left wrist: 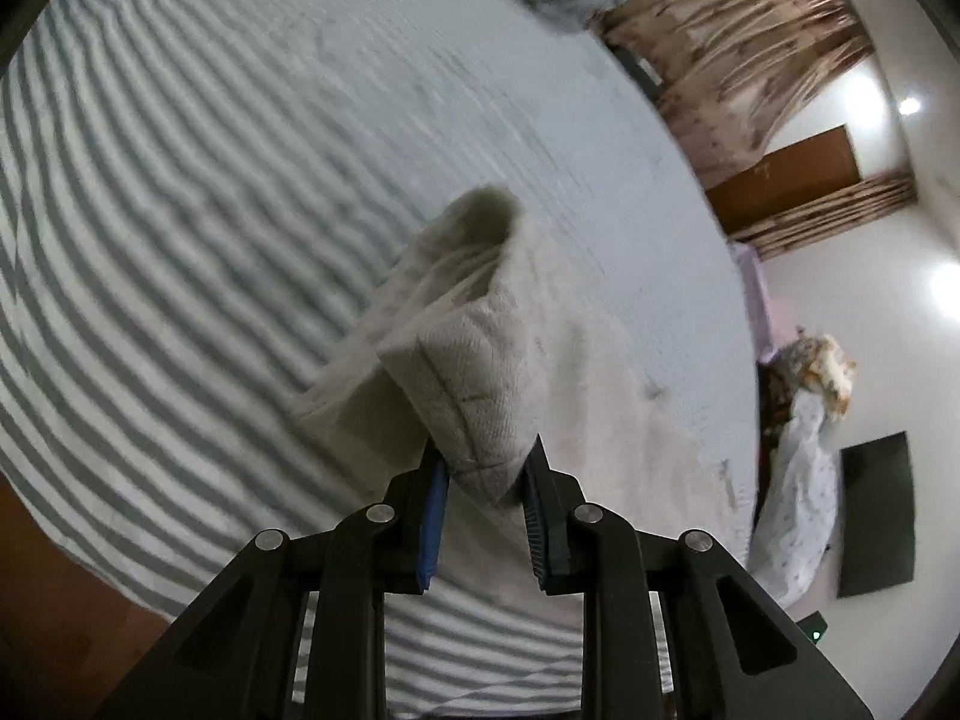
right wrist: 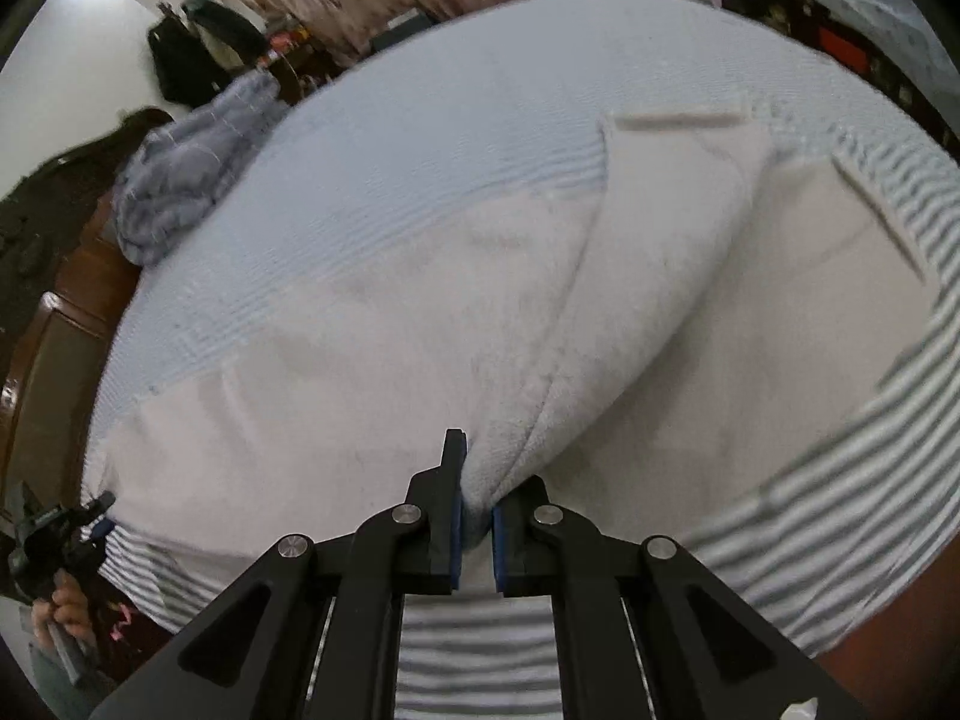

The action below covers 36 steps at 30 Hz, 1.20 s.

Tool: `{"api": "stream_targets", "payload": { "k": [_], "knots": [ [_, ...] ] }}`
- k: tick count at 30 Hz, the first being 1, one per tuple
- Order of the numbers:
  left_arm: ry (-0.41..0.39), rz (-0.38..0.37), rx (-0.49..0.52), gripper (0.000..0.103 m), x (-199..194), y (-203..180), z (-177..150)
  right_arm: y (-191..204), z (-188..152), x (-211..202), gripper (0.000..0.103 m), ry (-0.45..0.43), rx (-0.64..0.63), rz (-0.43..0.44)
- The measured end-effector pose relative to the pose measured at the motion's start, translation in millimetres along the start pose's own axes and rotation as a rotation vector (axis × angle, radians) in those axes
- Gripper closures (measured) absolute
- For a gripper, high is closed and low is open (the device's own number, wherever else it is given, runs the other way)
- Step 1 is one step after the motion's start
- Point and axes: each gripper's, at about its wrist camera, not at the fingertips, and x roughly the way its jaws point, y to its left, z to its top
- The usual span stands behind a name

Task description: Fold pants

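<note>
Writing: none legible in either view.
Pants: white fleece pants spread on the striped bedsheet.
Left gripper: clenched on a stitched hem corner of the pants, lifted off the sheet.
Right gripper: clamped on a bunched fold.
Left view only: wooden door, black mat.
Right view only: crumpled blue blanket; the left tool seen in the person's hand.
</note>
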Motion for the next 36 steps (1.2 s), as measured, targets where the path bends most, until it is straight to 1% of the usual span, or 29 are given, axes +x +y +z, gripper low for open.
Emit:
{"api": "stream_targets", "payload": {
  "k": [2,5,6,11,13,15,19,23,25,28,30,31,33,36],
  "knots": [
    [0.02,0.025,-0.012,0.079,9,12,-4,-5,-12,16,0.097,0.037,0.001,-0.022],
    [0.003,0.001,-0.022,0.079,12,19,-7,-5,-19,35,0.097,0.07,-0.005,-0.051],
    [-0.002,0.004,-0.015,0.079,11,18,-8,-5,-21,38,0.097,0.074,-0.006,-0.056],
    [-0.006,0.022,0.01,0.079,9,11,-10,5,-17,32,0.097,0.046,-0.039,-0.075],
    [-0.004,0.029,0.008,0.079,11,10,-11,2,-19,36,0.097,0.059,-0.045,-0.09],
    [-0.01,0.039,0.016,0.078,11,2,-11,-2,-25,46,0.096,0.079,-0.049,-0.103],
    [-0.012,0.07,0.039,0.078,9,-5,-13,0,-27,49,0.096,0.069,-0.082,-0.124],
    [-0.008,0.075,0.024,0.076,5,-9,-14,-14,-24,46,0.093,0.084,-0.018,-0.062],
    [-0.014,0.083,0.036,0.075,0,-14,-17,-21,-25,46,0.091,0.093,-0.005,-0.036],
    [-0.021,0.114,0.067,0.074,-7,-20,-21,-27,-29,41,0.084,0.093,0.005,-0.025],
    [-0.03,0.148,0.091,0.074,-14,-26,-25,-31,-30,39,0.081,0.089,0.012,-0.017],
    [-0.041,0.166,0.11,0.074,-19,-30,-29,-33,-30,38,0.08,0.09,0.014,-0.013],
    [-0.059,0.174,0.132,0.074,-29,-34,-35,-38,-32,36,0.079,0.09,0.026,0.0],
    [-0.116,0.187,0.174,0.074,-48,-45,-50,-43,-33,34,0.077,0.092,0.027,0.007]
  ]
}}
